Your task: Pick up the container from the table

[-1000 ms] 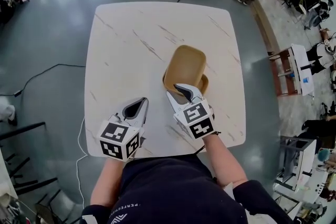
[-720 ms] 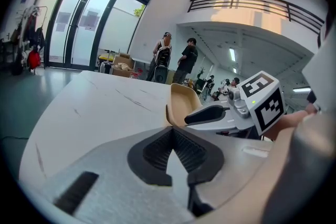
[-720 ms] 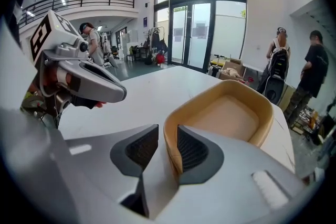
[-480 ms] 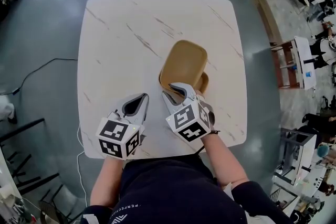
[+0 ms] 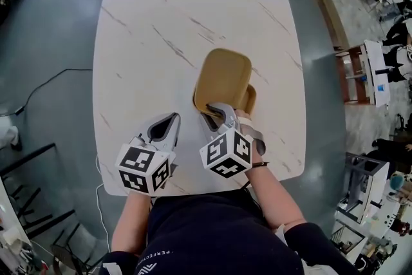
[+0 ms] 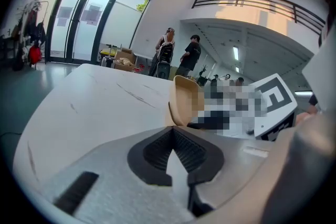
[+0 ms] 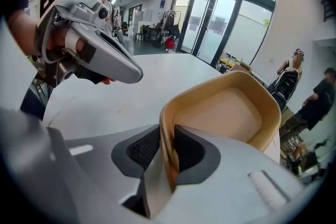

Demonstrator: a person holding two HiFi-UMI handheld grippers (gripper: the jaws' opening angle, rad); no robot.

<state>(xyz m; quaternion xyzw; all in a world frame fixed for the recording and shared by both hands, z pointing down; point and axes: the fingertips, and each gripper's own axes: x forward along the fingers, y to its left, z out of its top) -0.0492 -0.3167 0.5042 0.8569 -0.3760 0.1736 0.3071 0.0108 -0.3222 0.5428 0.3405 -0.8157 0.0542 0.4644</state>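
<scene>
A tan container [image 5: 222, 77] with rounded corners stands on the white marbled table [image 5: 148, 42], right of centre. A smaller tan piece [image 5: 250, 98] shows at its near right corner. My right gripper [image 5: 215, 114] straddles the near wall of the container [image 7: 226, 110], one pad outside and one inside. Its jaws have just been closing, and both pads now press on that wall. My left gripper [image 5: 172, 118] hovers over bare table to the left of the container, fingertips together and holding nothing. The left gripper view shows the container [image 6: 185, 99] ahead and to the right.
The table's near edge [image 5: 193, 193] runs just under both hands. Grey floor surrounds the table, with a cable [image 5: 51, 84] at the left and a small white side table [image 5: 370, 71] at the right. People [image 6: 186, 57] stand far off in the hall.
The right gripper has rolled, its marker cube turning leftward, and it sits lower on the container's near wall. Both hands have sunk slightly. The container has stayed in place.
</scene>
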